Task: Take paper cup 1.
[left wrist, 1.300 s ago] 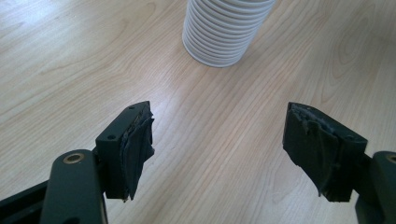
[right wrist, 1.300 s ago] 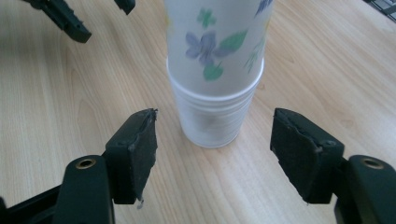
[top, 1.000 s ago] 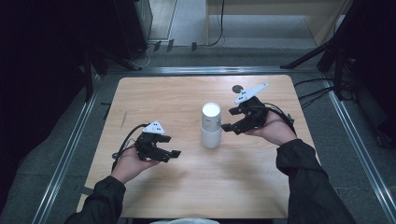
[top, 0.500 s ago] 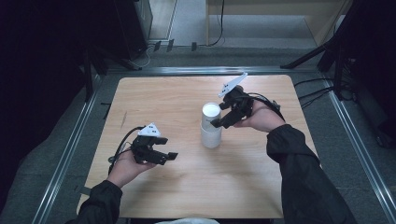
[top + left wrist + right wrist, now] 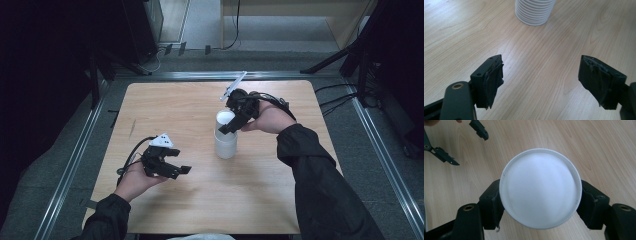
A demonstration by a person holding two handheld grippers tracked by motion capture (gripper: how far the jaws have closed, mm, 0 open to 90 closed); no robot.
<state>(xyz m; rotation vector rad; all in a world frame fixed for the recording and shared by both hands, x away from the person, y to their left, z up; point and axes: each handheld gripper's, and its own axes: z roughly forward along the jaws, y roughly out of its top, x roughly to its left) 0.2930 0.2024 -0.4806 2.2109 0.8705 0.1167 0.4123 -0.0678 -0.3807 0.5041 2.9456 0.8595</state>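
A stack of white paper cups (image 5: pixel 226 146) stands upside down at the middle of the wooden table (image 5: pixel 200 210). My right gripper (image 5: pixel 229 124) reaches down onto it from the right. Its jaws have just been closing, and its pads now press both sides of the top cup (image 5: pixel 540 187). My left gripper (image 5: pixel 181 161) hovers low over the table at the near left, apart from the stack (image 5: pixel 535 11). Its jaws (image 5: pixel 540 77) have just been opening and stand open with only bare wood between them.
Metal rails (image 5: pixel 75 155) run along the table's left and right sides. Cables (image 5: pixel 345 95) lie on the floor at the right, and dark equipment stands behind the far edge. Bare wood surrounds the stack.
My right gripper moved left from beside the stack to over its top and closed around the top cup. The left gripper's jaws spread wider; that hand stayed put.
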